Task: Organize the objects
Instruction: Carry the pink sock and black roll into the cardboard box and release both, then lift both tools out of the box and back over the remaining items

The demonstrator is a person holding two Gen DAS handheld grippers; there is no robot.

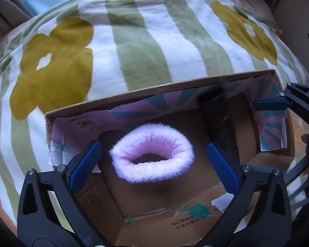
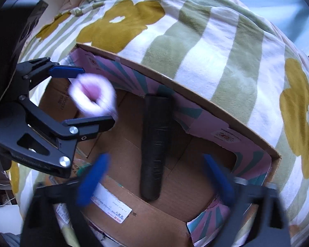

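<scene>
A bed under a striped, flowered blanket (image 1: 134, 47) carries an open cardboard box (image 1: 154, 87). Inside lies a black tube (image 2: 154, 144), leaning against the far wall. The fluffy pink ring (image 1: 152, 156) sits between my left gripper (image 1: 154, 162) jaws, spread wide and seemingly not gripping (just released, I judge). My right gripper (image 2: 154, 183) hangs wide and empty over the tube. Next I should fetch another item.

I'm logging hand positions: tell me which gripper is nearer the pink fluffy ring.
Left. The left gripper is open with the pink fluffy ring between its fingers over the cardboard box. The right gripper is off to the side, by the black roll.
</scene>
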